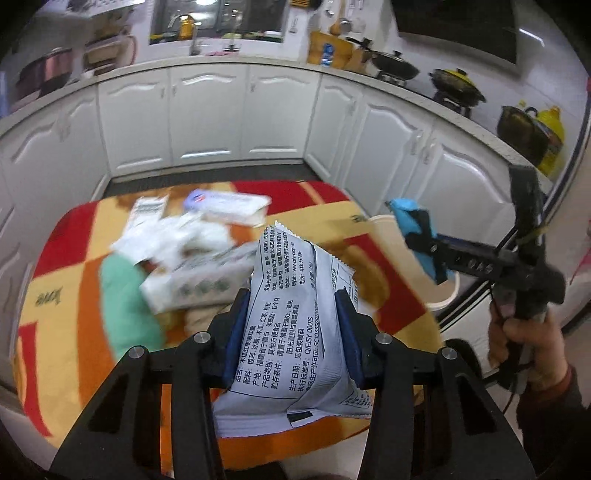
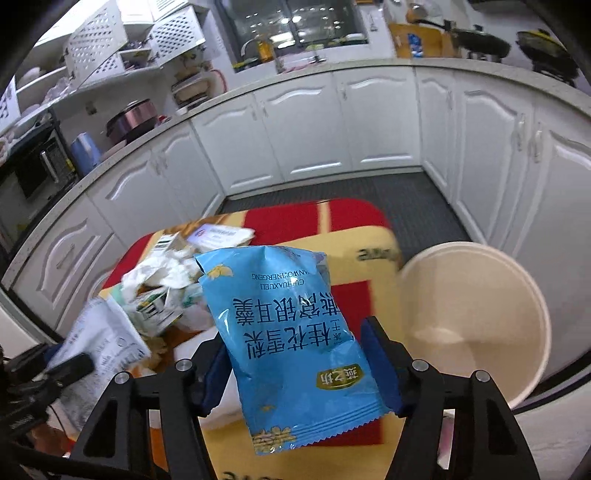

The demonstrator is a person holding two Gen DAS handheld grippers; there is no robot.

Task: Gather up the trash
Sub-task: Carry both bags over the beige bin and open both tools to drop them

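While the table's red and yellow cloth (image 1: pixel 92 258) lies blurred below, we clamp the left gripper (image 1: pixel 291 332) on a white printed snack packet (image 1: pixel 295 314), raised above the cloth's near edge. Our right gripper (image 2: pixel 295 354) pinches a blue snack packet (image 2: pixel 284 332) just left of the cream bin (image 2: pixel 472 325). More wrappers and boxes (image 1: pixel 177 251) sit piled at the far left.

I see a kitchen with white cupboards (image 2: pixel 317 122) all around under a pale counter (image 1: pixel 373 79). The floor (image 2: pixel 413 206) is dark grey. A dark window (image 2: pixel 291 18) sits above the sink. White shelves (image 2: pixel 96 48) stand on the left.
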